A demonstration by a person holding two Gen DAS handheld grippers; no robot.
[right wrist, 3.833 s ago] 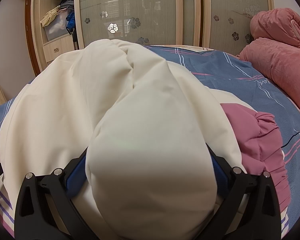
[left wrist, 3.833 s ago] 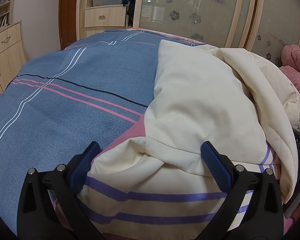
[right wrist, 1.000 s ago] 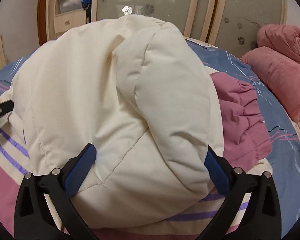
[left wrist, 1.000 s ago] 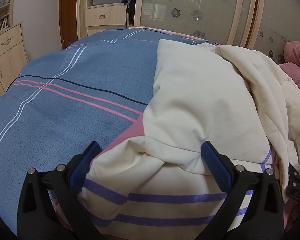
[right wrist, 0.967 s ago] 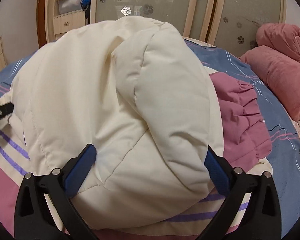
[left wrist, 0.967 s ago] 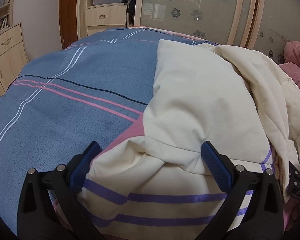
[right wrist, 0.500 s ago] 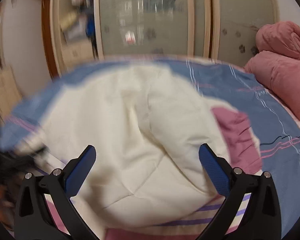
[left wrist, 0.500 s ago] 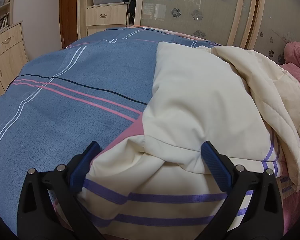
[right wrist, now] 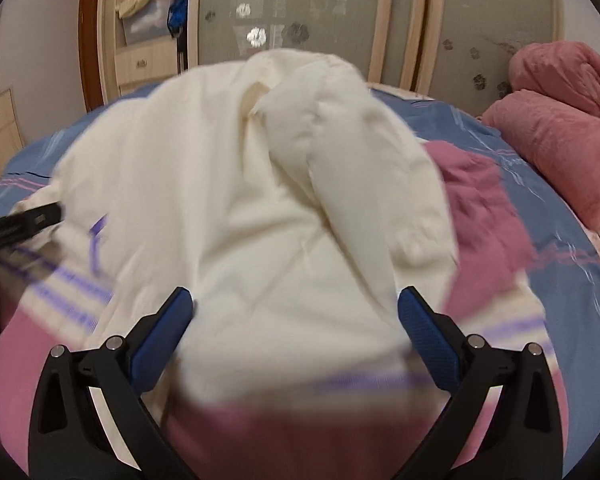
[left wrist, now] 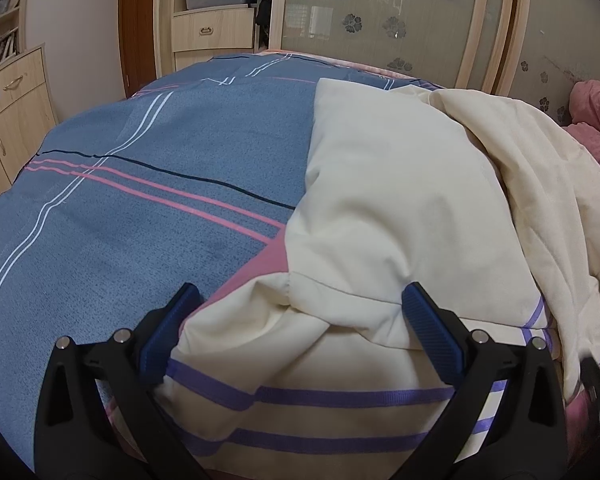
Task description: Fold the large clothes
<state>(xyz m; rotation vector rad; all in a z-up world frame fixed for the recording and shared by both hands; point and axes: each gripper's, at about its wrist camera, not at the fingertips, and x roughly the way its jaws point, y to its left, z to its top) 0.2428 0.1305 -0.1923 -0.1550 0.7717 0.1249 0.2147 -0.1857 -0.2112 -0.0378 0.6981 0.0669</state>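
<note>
Since a second ago the right gripper (right wrist: 296,332) has drawn back from the puffy cream padded jacket (right wrist: 260,208): the bulk that filled the space between its blue pads then now sits lower and farther off, and the right wrist view is smeared by motion. On the left nothing has changed; the left gripper (left wrist: 300,328) hangs where it was, over the jacket's near hem.

Largest first, the blue bedspread with pink, white and black stripes (left wrist: 120,184) carries everything. The jacket lies heaped on its right half, a flat panel toward the bare blue area and a quilted fold slumped over it on the right. Under it is a cream and pink cloth with purple stripes (left wrist: 320,396), and beside it a bunched mauve ruffled garment (right wrist: 484,220). Pink plush bedding (right wrist: 548,120) is piled at the far right.

Both grippers have their fingers spread wide, closed on nothing, though cloth lies between the pads.

The risks, as I judge them: the padded fill is springy, so the released fold may creep open or slide off the heap. A pinch taken here could catch the striped cloth along with the hem and drag both. The mauve garment lies close enough to be swept into the next fold.
</note>
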